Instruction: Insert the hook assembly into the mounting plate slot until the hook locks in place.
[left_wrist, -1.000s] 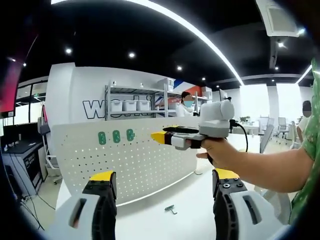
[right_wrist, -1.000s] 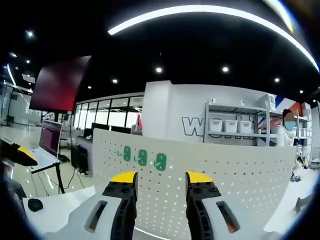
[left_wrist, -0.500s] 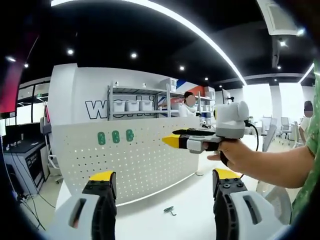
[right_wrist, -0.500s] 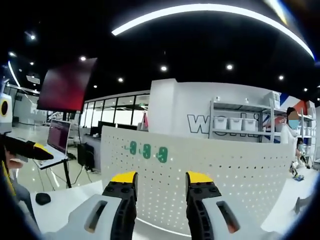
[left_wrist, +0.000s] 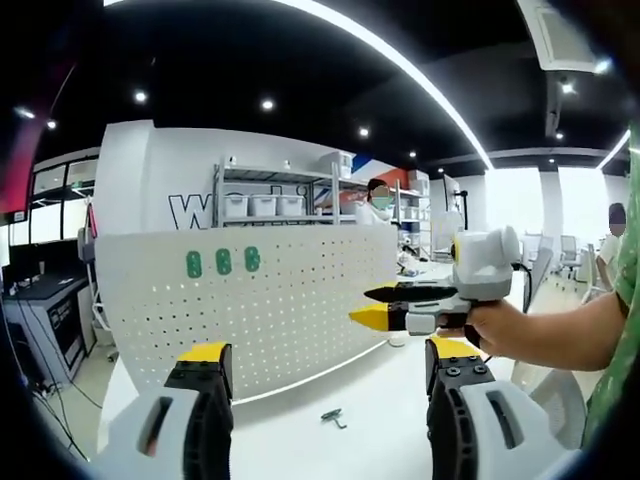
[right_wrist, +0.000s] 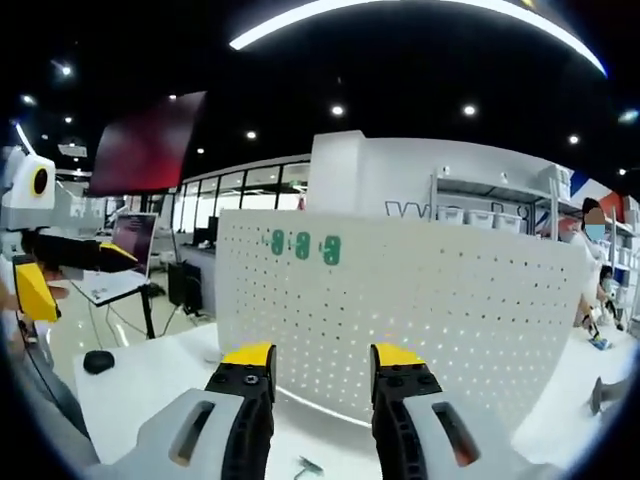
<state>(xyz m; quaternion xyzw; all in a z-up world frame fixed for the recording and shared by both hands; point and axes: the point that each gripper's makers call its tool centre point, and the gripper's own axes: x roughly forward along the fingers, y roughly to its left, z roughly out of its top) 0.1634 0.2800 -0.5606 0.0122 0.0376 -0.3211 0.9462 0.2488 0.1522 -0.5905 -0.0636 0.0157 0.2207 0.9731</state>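
We see a white board with holes (left_wrist: 270, 300) standing on the white bench (left_wrist: 370, 420). A small metal hook (left_wrist: 331, 417) lies on the bench near the board. Our left tool (left_wrist: 328, 360) is spread wide, holding nothing. Our right tool (right_wrist: 322, 352) is spread too, holding nothing.

White pegboard (left_wrist: 270, 300), dotted with holes, three green marks (left_wrist: 222, 262).
Grippers tipped yellow on black; counter (left_wrist: 330, 445) white.

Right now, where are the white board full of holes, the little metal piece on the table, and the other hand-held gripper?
pegboard (left_wrist: 270, 310): left gripper view, perforated face.
hook (left_wrist: 332, 416): left gripper view, its middle.
right hand-held gripper (left_wrist: 372, 306): left gripper view, between its yellow tips.
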